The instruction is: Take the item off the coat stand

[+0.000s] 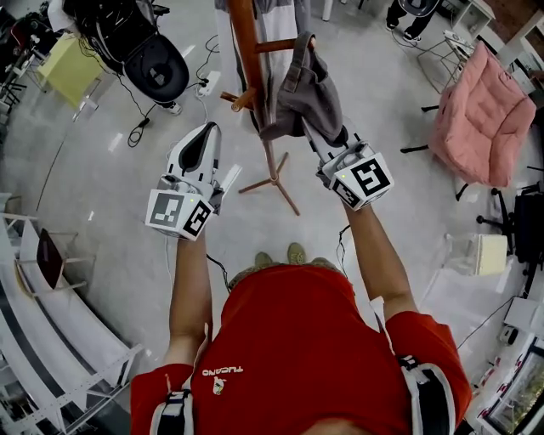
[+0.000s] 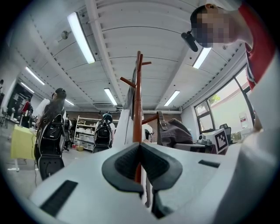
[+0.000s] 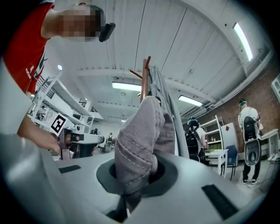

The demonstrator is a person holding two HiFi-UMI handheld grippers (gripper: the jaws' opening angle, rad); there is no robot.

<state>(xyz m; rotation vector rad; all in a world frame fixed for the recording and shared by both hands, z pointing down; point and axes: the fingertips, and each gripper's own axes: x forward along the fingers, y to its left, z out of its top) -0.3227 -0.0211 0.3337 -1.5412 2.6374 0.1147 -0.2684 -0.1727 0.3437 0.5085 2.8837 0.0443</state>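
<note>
Coat stand (image 1: pixel 248 51) on pale floor (image 1: pixel 102 204); cables (image 1: pixel 138 132), pink chair (image 1: pixel 480 115)

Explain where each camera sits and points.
Head view: on the head, steeply down; red shirt, arms, left gripper, right gripper.
Left gripper view: on that gripper, upward past shut jaws at the coat stand; red shirt shows.
Right gripper view: on that gripper, upward along the gripped grey garment; red shirt shows.
All share the coat stand.

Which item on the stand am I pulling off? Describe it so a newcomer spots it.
Find the reddish wooden coat stand on the pale floor ahead of the person. From a side peg hangs a grey ribbed garment. Unlike the paler cloth behind the pole, it is darker and pinched in the right claw.
</note>
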